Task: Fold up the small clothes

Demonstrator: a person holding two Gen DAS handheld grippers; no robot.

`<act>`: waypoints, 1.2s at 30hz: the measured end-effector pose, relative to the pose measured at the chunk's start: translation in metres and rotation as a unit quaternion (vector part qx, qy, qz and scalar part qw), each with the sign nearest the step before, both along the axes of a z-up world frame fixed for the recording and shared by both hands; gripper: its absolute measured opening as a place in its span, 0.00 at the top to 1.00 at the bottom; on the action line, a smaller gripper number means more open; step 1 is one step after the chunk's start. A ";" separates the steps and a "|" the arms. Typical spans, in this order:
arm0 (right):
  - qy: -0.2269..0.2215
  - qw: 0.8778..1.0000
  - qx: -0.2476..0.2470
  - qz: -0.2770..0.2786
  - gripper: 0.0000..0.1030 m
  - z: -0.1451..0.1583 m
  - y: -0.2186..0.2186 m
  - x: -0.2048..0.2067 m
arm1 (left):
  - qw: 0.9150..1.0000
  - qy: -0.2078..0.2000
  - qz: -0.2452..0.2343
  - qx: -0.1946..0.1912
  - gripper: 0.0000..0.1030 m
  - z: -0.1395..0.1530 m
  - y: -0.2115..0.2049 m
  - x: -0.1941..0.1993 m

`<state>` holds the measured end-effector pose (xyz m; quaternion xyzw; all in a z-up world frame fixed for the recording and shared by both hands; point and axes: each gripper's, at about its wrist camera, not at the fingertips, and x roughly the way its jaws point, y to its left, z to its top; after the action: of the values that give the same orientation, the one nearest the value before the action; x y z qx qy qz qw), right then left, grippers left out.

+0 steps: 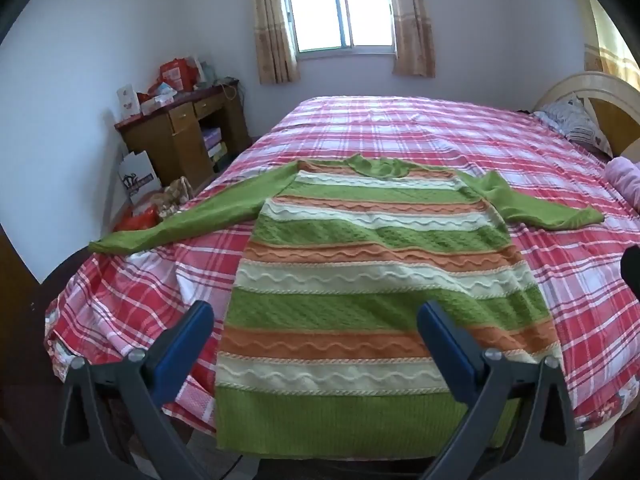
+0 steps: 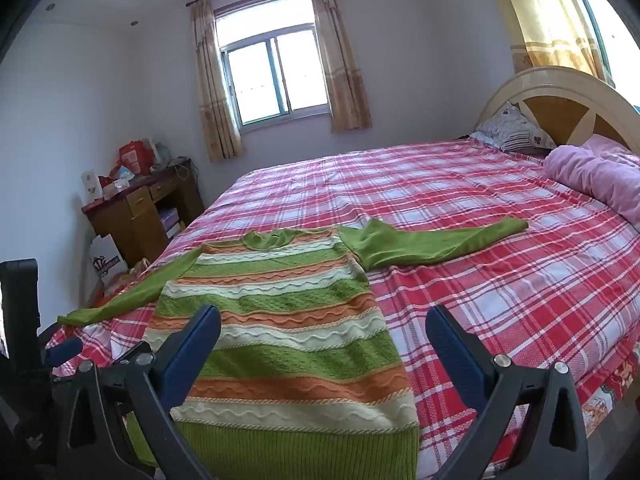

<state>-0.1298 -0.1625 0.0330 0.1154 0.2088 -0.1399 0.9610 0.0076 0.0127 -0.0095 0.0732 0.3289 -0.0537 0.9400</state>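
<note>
I see the green, orange and cream striped knit sweater [image 1: 372,280] spread flat on the red plaid bed [image 1: 560,280], unfolded; my left gripper [image 1: 316,320] and right gripper [image 2: 324,324] gape wide, empty.

A bedroom in a home is showing here. A wide bed [image 2: 460,208] in a red and white checked sheet is stretching away ahead of the claw, its arched wooden headboard [image 2: 560,100] standing far off to the right with a pillow [image 2: 512,128] and a pink blanket [image 2: 596,176] lying against it. Straight ahead, curtains [image 2: 212,92] are hanging beside a bright window [image 2: 276,76]. Off to the left, a small wooden desk [image 2: 140,208] is sitting in the corner, crowded with boxes.
</note>
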 end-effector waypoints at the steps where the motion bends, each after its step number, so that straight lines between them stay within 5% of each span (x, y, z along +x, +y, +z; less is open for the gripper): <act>1: 0.000 1.000 0.000 0.000 0.01 -0.001 0.000 0.000 | 1.000 0.000 0.000 -0.001 0.00 0.000 0.000 0.000; 36: 0.005 1.000 0.000 0.002 0.01 -0.004 0.000 -0.001 | 1.000 -0.013 0.000 -0.001 0.00 0.004 -0.002 -0.005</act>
<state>-0.1306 -0.1623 0.0291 0.1148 0.2143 -0.1389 0.9600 0.0030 0.0108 -0.0055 0.0730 0.3167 -0.0532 0.9442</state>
